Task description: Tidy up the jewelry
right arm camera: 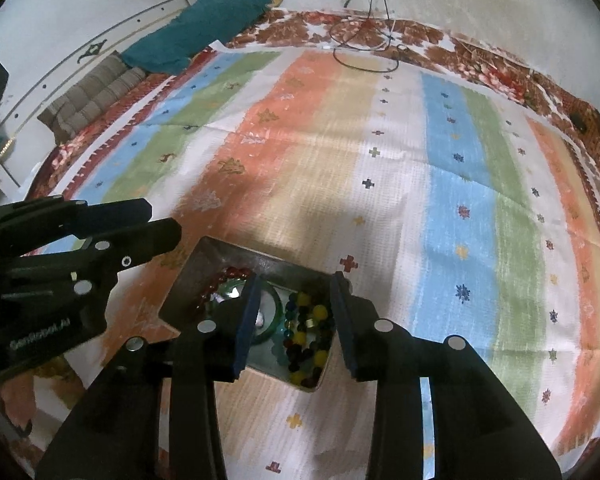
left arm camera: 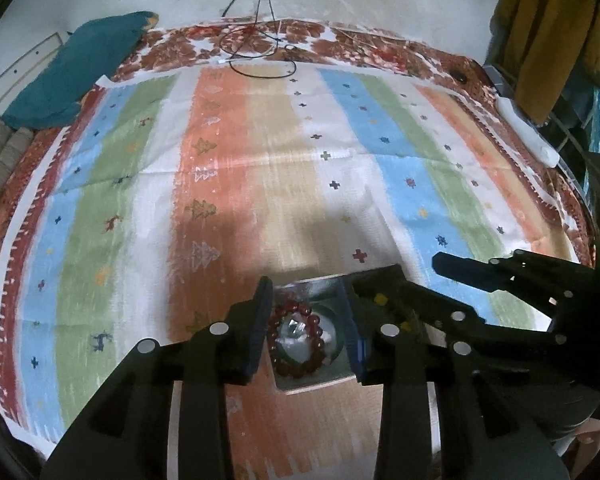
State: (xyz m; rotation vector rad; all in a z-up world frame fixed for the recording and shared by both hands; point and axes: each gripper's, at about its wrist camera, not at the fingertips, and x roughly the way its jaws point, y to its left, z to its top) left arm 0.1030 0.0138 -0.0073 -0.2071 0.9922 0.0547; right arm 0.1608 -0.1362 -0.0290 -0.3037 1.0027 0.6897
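A shallow metal tray (right arm camera: 188,276) sits on the striped cloth and holds jewelry. A red bead bracelet (left arm camera: 296,370) and a green glass bangle (right arm camera: 278,306) lie in it. A string of yellow and dark beads (right arm camera: 308,336) lies at the tray's right end. My left gripper (left arm camera: 308,320) is open, its jaws on either side of the red bracelet, just above the tray (left arm camera: 320,382). My right gripper (right arm camera: 294,316) is open over the yellow and dark beads. The right gripper also shows in the left wrist view (left arm camera: 396,276), and the left gripper in the right wrist view (right arm camera: 156,222).
The striped cloth (left arm camera: 260,160) covers a floral bedspread (left arm camera: 340,46). A teal pillow (left arm camera: 72,72) and a folded grey blanket (right arm camera: 92,96) lie at the back left. Black cables (left arm camera: 260,48) lie at the far edge. A white object (left arm camera: 528,132) and hanging clothes (left arm camera: 552,36) are at the right.
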